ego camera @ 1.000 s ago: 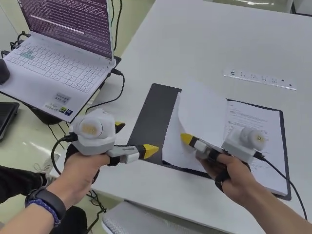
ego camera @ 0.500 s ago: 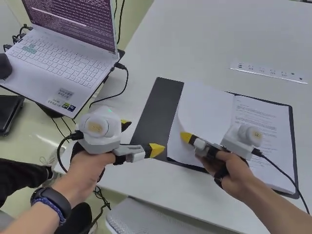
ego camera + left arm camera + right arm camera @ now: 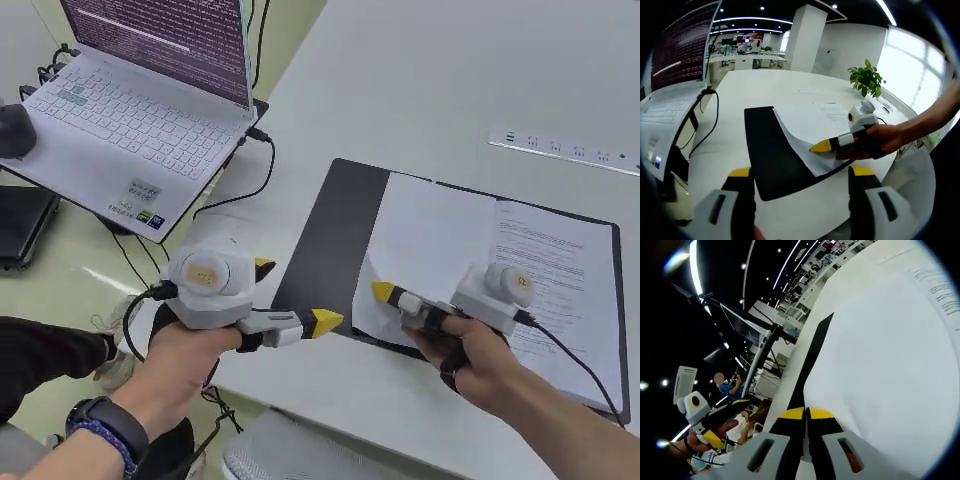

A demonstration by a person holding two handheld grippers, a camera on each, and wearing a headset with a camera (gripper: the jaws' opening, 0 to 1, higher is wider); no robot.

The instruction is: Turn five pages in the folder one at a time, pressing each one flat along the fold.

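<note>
My right claw [image 3: 384,292] is pressed together on the near left corner of the page [image 3: 432,238], pinching it and holding it slightly raised over the open folder [image 3: 325,240], which lies on the white table [image 3: 420,80] in front of me. My left claw [image 3: 800,171] is spread wide with nothing in it, hanging near the folder's near left corner. A laptop [image 3: 150,120] sits off to the left

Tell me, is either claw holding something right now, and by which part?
The right claw pinches the loose page by its near edge, close to the corner. The left claw is open and holds nothing.
</note>
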